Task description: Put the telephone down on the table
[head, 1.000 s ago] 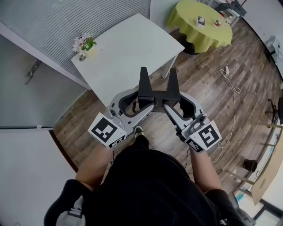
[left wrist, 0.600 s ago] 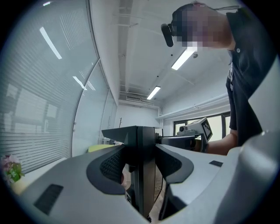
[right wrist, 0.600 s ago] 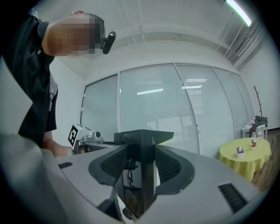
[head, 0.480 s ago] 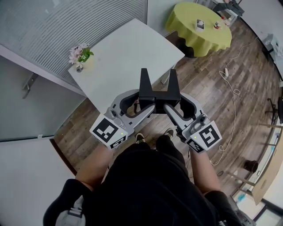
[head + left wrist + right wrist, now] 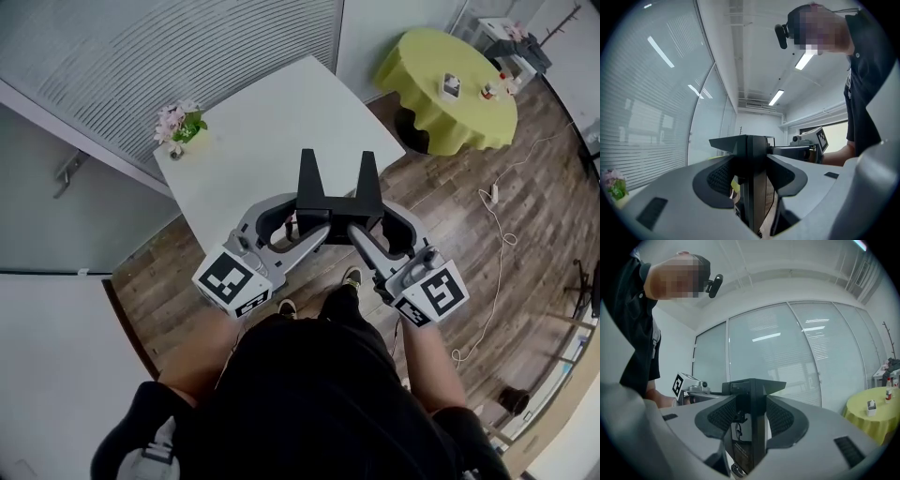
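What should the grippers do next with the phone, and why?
Probably carry the telephone a little forward, over the table. The left gripper and right gripper are both shut on it, and it hangs in the air at the table's near edge, not resting on it yet.

Bright, even indoor light, strong fisheye

Ceiling strip lights [image 5: 805, 60] above the left claw [image 5: 750, 180] glare white; reflections streak the glass wall [image 5: 797, 362] beyond the right claw [image 5: 752, 425]. Edges bend and darken to black corners
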Motion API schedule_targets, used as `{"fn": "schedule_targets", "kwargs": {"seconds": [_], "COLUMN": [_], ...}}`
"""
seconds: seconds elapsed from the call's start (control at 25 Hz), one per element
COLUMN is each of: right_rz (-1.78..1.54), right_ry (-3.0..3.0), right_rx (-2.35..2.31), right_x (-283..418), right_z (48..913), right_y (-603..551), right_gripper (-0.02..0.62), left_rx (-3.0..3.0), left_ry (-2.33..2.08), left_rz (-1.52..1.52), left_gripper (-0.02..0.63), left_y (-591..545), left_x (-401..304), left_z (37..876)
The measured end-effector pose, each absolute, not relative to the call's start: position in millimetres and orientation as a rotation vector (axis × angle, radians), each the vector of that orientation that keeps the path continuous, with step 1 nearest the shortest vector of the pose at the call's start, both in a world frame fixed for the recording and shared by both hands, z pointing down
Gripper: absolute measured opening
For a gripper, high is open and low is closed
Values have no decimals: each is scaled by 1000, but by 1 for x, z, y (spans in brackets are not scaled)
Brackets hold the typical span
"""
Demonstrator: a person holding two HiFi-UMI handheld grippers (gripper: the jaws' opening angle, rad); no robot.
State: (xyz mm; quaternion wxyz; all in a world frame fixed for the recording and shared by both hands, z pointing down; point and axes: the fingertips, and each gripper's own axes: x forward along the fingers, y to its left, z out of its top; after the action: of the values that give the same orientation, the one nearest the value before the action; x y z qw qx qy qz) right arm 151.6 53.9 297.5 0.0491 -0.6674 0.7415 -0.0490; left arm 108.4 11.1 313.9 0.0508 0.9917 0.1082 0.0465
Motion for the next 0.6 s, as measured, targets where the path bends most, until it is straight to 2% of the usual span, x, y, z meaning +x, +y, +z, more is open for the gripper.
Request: {"fn": "schedule_targets", "kwargs": {"seconds": [0.32, 0.6], "right_rz": [-199, -285], "right_ry": [2410, 2550], "right_rx": [-1855, -1654], "right_x": [221, 254], "right_z": [306, 321], "right_y": [38, 22], "right_gripper": [215, 215], "left_rx": [3017, 2973], "left_ry": [93, -167], "left_rz": [172, 210], "left_gripper": [218, 218], "left_y": [2, -4], "left_x": [172, 199], "left_z": [320, 335]}}
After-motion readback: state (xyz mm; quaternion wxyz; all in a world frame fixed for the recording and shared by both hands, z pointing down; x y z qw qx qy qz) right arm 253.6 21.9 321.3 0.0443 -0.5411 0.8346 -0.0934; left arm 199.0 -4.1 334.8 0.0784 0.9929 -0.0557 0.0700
